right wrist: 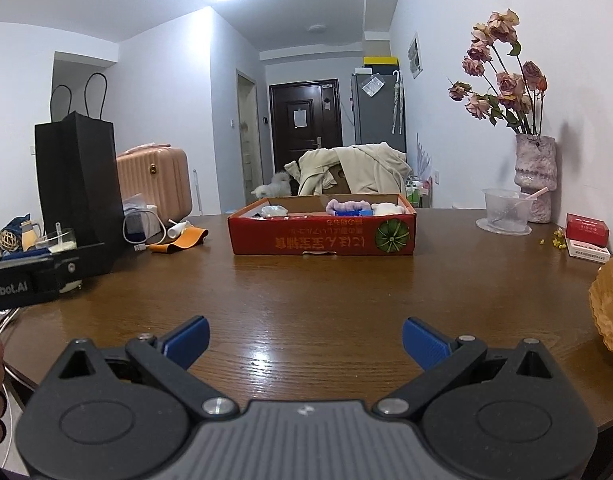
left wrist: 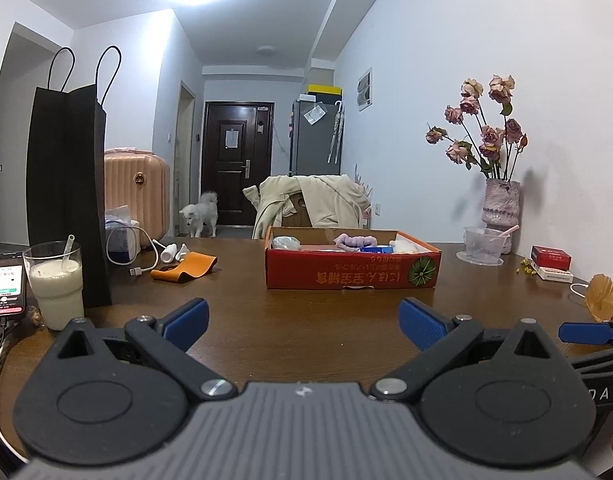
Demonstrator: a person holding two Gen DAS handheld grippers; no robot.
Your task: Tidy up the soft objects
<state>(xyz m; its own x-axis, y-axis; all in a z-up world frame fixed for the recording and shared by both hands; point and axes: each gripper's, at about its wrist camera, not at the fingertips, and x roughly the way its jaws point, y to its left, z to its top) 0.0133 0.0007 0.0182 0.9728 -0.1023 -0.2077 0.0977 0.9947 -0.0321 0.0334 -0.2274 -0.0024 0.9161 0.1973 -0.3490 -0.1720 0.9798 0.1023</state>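
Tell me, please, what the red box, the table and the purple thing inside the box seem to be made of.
Red box: likely cardboard with a matte print; brown raw inner walls show.
Table: looks like wood or wood veneer, glossy; grain lines and lamp glare are visible.
Purple thing: seems soft plush fabric, with a fuzzy, gathered surface.

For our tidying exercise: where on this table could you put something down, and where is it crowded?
Bare wood lies between both open tools, left and right, and the red box. Another gap: box to plastic cup. Crowded: left edge around black bag, cable and milk glass.
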